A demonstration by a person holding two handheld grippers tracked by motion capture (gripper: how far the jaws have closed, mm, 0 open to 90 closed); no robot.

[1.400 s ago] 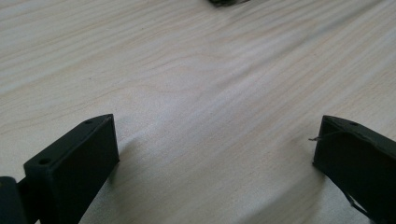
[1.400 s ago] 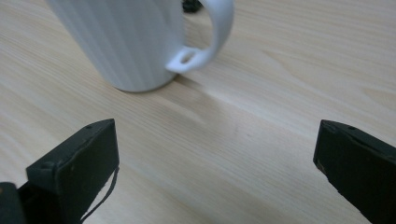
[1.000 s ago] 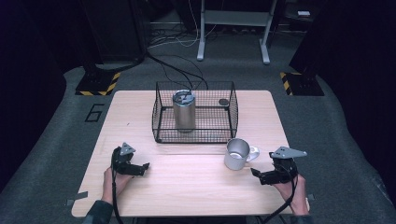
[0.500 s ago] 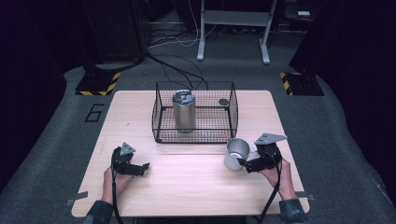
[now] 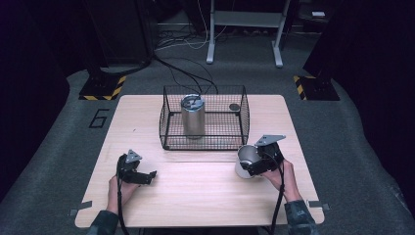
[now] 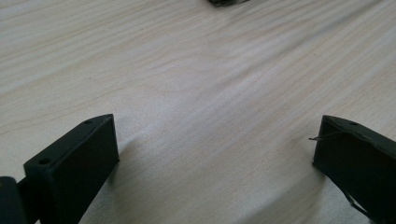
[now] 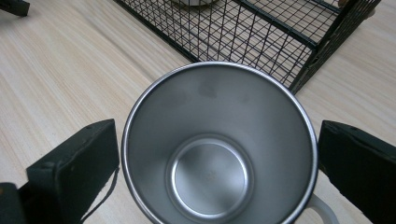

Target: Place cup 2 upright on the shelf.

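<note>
Straddling the shiny round steel mug, the right gripper gapes wide, gripping nothing; close squarely across its rim; left gripper wide, empty.

Lab: hazard-striped stand bases, floor cables, carpet.

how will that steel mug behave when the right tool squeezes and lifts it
The steel mug is probably stiff: its thin metal wall looks rigid between the right tool. Its polished, tapered sides may slip upward through flat jaws. It is empty, so likely light, and its handle could tilt it slightly.
</note>
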